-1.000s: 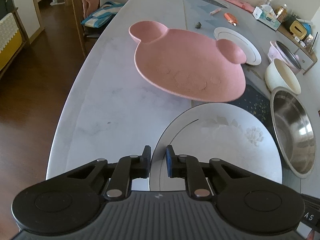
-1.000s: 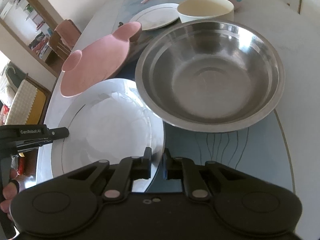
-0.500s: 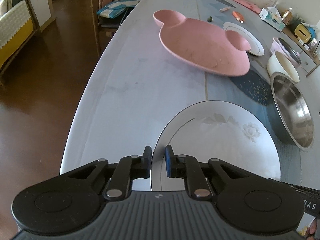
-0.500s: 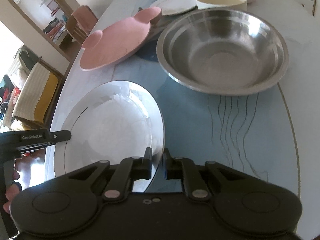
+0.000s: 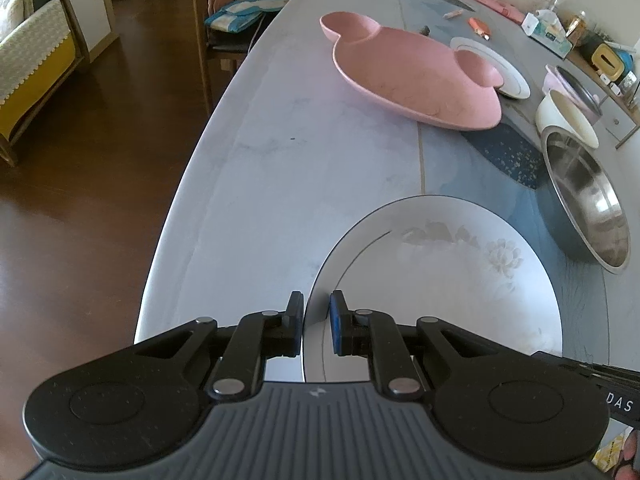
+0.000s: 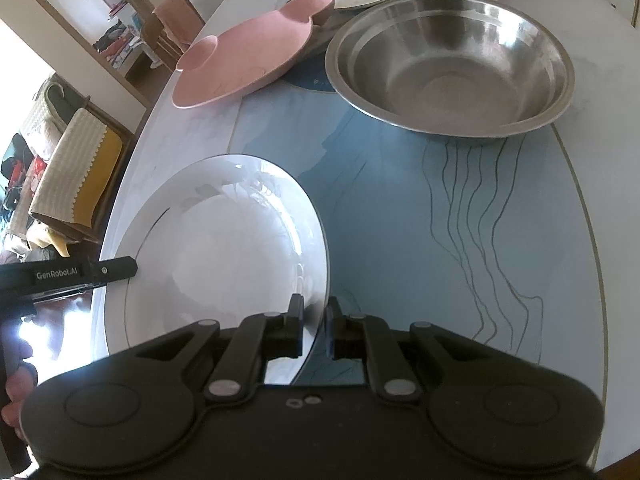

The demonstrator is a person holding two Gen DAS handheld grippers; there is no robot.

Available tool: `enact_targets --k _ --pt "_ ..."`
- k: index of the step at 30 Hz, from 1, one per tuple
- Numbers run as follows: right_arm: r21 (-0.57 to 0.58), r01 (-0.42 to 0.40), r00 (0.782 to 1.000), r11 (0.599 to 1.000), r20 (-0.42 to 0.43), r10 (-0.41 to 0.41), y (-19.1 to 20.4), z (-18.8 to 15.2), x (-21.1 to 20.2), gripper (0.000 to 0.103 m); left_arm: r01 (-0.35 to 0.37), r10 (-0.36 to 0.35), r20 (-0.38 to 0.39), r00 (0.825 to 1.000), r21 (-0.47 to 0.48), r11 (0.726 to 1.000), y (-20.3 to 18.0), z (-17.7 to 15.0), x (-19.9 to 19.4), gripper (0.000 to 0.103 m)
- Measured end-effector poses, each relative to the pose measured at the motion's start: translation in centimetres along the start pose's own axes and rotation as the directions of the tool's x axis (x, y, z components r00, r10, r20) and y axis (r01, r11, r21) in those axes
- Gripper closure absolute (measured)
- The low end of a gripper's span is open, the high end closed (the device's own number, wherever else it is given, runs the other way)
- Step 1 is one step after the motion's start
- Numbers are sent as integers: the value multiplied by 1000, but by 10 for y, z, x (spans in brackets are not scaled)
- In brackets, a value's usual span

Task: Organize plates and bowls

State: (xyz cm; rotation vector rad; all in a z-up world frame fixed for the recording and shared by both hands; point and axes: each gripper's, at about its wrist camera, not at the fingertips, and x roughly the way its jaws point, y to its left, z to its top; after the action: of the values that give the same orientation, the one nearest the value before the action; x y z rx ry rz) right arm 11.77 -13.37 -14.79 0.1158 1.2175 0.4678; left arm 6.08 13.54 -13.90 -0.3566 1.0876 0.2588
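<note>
White plate (image 5: 440,280) low in frame, above the bench (image 5: 280,168), pinched at opposite rims by left claw (image 5: 316,322) and right claw (image 6: 314,326). Only left view shows its flower print; right view's left edge reads "GenRobot.AI".

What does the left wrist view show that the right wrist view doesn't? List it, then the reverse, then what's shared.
Left only: the tissue box and the orange lighter at the table's far end.
Right only: the line drawing on the blue mat.
Both: the white plate gripped on opposite rims by the left gripper and right gripper, the pink plate and the steel bowl.
</note>
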Motion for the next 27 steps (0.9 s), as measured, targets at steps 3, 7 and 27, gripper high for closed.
enact_targets --k 3,7,27 --pt "11 10 1000 1000 -3 -10 0 2 1 91 -1 1 5 1000 21 1000 -2 -1 0 90" --pt "-13 51 999 999 10 -51 9 5 3 82 4 -5 10 1000 28 1000 0 0 -1 90" --pt "-82 88 991 993 105 -79 18 9 -31 64 -20 15 96 995 52 998 4 8 -29 75"
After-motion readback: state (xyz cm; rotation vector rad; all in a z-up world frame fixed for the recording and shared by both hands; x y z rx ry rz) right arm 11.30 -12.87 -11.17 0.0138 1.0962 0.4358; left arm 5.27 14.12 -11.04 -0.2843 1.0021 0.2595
